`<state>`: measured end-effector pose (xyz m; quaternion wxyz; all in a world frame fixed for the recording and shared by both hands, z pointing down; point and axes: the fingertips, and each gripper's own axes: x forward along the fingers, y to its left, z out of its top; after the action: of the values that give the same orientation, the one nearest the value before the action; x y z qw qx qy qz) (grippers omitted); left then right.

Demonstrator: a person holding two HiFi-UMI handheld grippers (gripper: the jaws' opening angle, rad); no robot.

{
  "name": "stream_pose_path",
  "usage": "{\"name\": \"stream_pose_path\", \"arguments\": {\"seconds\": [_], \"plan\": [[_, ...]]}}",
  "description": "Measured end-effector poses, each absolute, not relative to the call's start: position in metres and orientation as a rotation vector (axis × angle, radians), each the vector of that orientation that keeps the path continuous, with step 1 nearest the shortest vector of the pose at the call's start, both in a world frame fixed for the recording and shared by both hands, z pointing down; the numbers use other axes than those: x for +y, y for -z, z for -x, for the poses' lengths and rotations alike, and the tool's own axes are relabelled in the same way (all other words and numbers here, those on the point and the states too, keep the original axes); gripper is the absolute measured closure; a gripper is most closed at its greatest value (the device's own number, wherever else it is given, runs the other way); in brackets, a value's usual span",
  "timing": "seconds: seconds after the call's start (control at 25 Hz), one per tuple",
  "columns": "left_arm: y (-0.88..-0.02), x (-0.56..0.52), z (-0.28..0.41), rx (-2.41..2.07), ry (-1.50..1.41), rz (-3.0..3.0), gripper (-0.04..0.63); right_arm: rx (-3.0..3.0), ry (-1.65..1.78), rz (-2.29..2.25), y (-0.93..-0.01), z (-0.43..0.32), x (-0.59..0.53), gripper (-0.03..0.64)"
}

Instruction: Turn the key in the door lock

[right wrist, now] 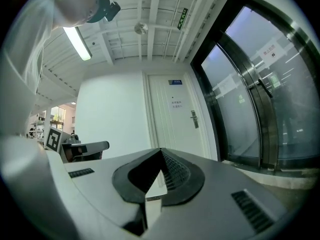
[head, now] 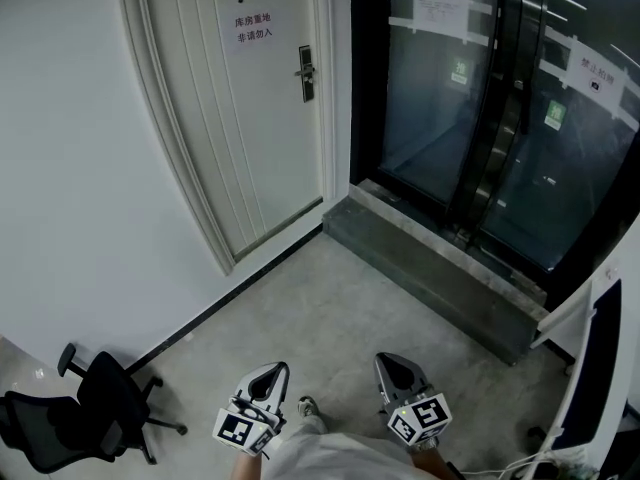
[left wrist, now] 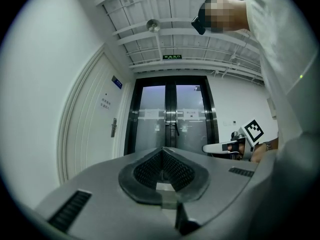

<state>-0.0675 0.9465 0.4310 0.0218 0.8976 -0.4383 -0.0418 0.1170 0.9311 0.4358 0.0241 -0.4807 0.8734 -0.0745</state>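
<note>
1. Head view puts both of my grippers low at the bottom edge, side by side with a gap between them, over the grey floor.
2. My left gripper points forward and level, its tip aimed up the frame toward the wall with the door.
3. Left gripper view shows its jaws brought fully together. The ridged pads meet at the tip and nothing sits between them.
4. My right gripper lies roughly parallel to the left one, also level and pointing forward.
5. Right gripper view shows those jaws closed tip to tip as well, and empty.
6. Each gripper shows at the side of the other's view, so they are held at about the same height.
7. The white door stands closed in its frame, well ahead of me and to the left.
8. The door lock sits at the door's right edge with a lever handle, well apart from both grippers.
9. It is too small for me to tell whether a key is in it.
10. A paper sign hangs on the door above lock height.
11. Dark glass doors stand to the right of the door, behind a raised stone step.
12. A black office chair stands by the wall at the lower left.
</note>
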Motion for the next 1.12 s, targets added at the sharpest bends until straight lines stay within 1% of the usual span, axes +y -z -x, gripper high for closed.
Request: {"name": "stream_pose_path", "arguments": {"seconds": [0.2,0.4,0.6,0.76,1.12], "plan": [[-0.412,0.881,0.077,-1.281,0.178,-2.844,0.592,2.655,0.193,1.517,-0.422,-0.099,0.87,0.617],[-0.403,0.824,0.089,-1.249,0.145,-2.923,0.592,2.627,0.144,1.584,-0.415,-0.082,0.816,0.617],[-0.419,0.782,0.115,-1.263,0.106,-2.876,0.592,2.564,0.212,1.633,-0.42,-0.067,0.776,0.617],[-0.43,0.749,0.133,-1.356,0.122,-2.756,0.591,2.569,0.29,1.595,-0.425,-0.057,0.755,0.617],[-0.446,0.685,0.118,-1.405,0.136,-2.666,0.592,2.635,0.351,1.552,-0.449,-0.07,0.679,0.617]]}}
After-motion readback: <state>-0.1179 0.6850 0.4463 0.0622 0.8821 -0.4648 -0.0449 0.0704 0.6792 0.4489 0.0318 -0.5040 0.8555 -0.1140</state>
